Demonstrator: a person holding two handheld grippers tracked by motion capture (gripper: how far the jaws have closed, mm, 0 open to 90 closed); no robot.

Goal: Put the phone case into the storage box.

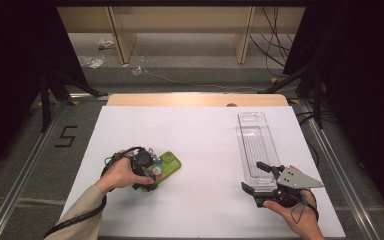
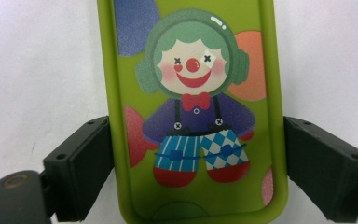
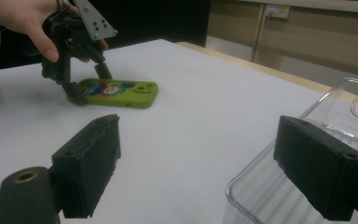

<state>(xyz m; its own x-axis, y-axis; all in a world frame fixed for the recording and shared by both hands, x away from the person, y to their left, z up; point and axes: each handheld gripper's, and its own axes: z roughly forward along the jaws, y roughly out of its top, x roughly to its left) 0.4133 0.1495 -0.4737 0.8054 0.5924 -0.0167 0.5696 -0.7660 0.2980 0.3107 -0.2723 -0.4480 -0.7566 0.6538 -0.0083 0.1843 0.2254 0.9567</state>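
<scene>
A black numeral "5" [image 1: 67, 136] is marked on the grey floor at the left of the high view, beside the white table; the green phone case [image 2: 193, 112] bears a clown drawing but no readable words

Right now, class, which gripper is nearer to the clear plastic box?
Right. The right gripper sits at the near end of the clear plastic box, jaws open astride its corner. The left gripper is across the table, straddling the green phone case.
</scene>
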